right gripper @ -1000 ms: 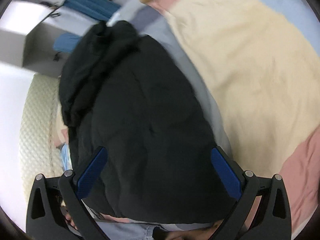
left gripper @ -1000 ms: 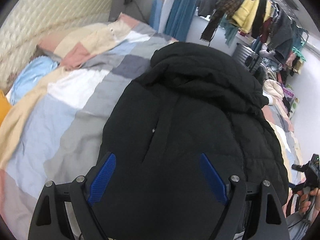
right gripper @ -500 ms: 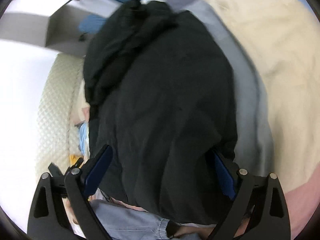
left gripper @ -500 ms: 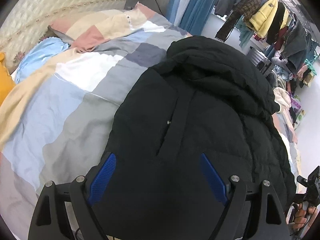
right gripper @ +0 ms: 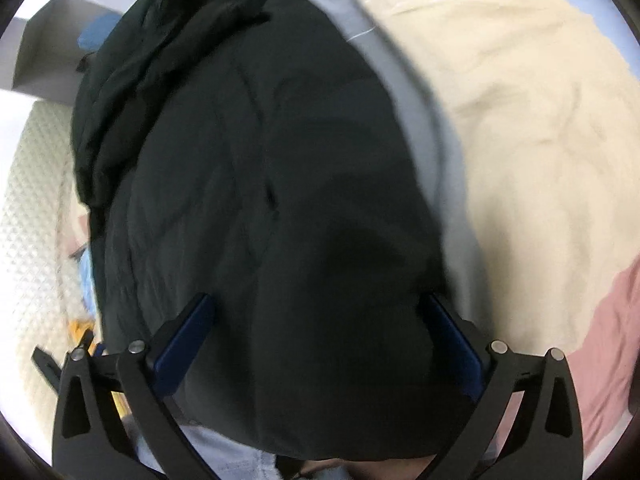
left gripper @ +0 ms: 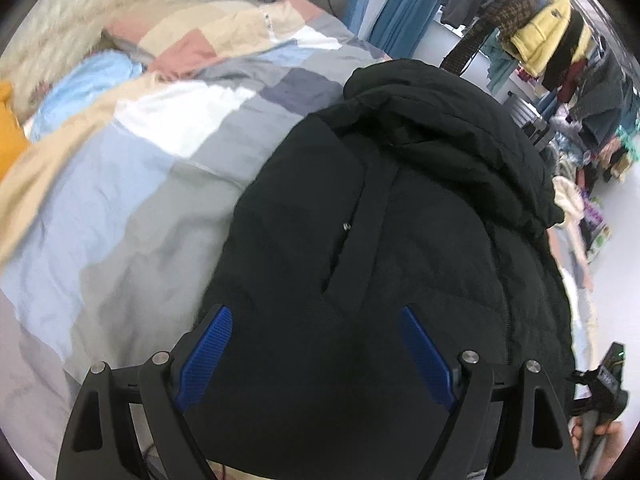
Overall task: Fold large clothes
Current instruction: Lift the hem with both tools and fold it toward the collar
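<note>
A large black hooded padded jacket (left gripper: 400, 220) lies on the bed, hood at the far end; it also fills the right wrist view (right gripper: 260, 180). My left gripper (left gripper: 316, 344) is open, its blue pads spread over the jacket's near hem, a little above the fabric. My right gripper (right gripper: 316, 340) is open too, its pads wide apart over the jacket's near edge. I cannot tell whether either gripper touches the cloth. The other gripper and a hand show at the lower right of the left wrist view (left gripper: 600, 392).
The bed carries a patchwork duvet (left gripper: 132, 200) of grey, blue, white, cream and pink. A cream quilted headboard (left gripper: 100, 4) and pillows (left gripper: 88, 84) stand at the far left. A crowded clothes rack (left gripper: 560, 48) stands at the right.
Both grippers have shifted over the jacket; the right wrist view has swung so the jacket sits more centrally. Both stay open and the jacket lies as before.
</note>
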Available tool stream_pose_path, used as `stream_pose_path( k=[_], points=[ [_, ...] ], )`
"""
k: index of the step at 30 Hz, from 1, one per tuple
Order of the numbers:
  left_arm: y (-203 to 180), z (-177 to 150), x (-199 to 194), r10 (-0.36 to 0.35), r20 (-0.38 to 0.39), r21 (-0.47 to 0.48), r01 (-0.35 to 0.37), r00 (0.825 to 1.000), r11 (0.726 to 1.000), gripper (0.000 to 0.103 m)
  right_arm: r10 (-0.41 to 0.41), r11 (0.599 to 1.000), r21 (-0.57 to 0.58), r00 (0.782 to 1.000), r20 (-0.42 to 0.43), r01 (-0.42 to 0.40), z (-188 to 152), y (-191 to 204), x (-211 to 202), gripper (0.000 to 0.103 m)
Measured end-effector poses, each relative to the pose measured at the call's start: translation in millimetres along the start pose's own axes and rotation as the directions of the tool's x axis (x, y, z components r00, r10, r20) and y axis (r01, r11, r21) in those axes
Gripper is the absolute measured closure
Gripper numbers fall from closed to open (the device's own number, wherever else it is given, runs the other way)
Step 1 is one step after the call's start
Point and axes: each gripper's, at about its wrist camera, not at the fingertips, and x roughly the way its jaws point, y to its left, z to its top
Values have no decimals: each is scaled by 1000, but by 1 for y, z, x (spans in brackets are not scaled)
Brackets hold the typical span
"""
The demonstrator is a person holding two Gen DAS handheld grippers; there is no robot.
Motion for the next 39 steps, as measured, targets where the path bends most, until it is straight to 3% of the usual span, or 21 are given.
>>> stream_pose_path(
  k=[4,7,10,13,16,21,23,26,28,30,32,35,39],
  points=[
    [11,1,-3,1,14,-57,0,1000,998,17,90,995,-32,996,1,-90,-5,8,-6,0],
    [15,-1,2,0,-16,-75,-1,1000,997,17,178,981,-84,984,25,-175,-9,19,-15,0],
    [19,1,3,2,-36,-99,-6,999,995,17,205,968,-155,978,41,-196,-16,30,-23,5],
    [25,6,-3,12,-58,-117,-19,998,993,17,157,972,-187,986,56,-144,-16,39,-19,21],
    [36,16,-6,18,-103,-147,-33,995,989,17,83,984,-163,995,59,-72,-14,41,-6,27],
    [46,25,6,129,-178,-124,-152,976,981,17,2,997,-75,997,72,3,-10,30,9,32],
    [53,22,21,67,-241,-156,-107,968,982,17,-9,996,-83,997,77,15,-10,31,8,37],
    [57,18,36,37,-288,-185,-94,957,978,17,15,996,-90,995,94,-7,-11,32,2,61],
    [55,18,40,39,-293,-184,-96,955,978,17,57,991,-128,990,128,-41,-14,40,-8,82],
    [54,18,43,50,-298,-174,-105,953,979,17,77,977,-207,981,176,-40,-20,53,-19,87],
    [54,16,47,55,-304,-169,-111,951,979,17,99,968,-249,972,213,-44,-24,61,-27,88],
    [54,15,53,59,-323,-168,-119,945,979,17,125,973,-219,968,217,-77,-23,54,-30,88],
    [50,14,62,72,-341,-152,-131,937,980,17,103,993,-80,981,165,-91,-15,31,-14,74]
  ],
)
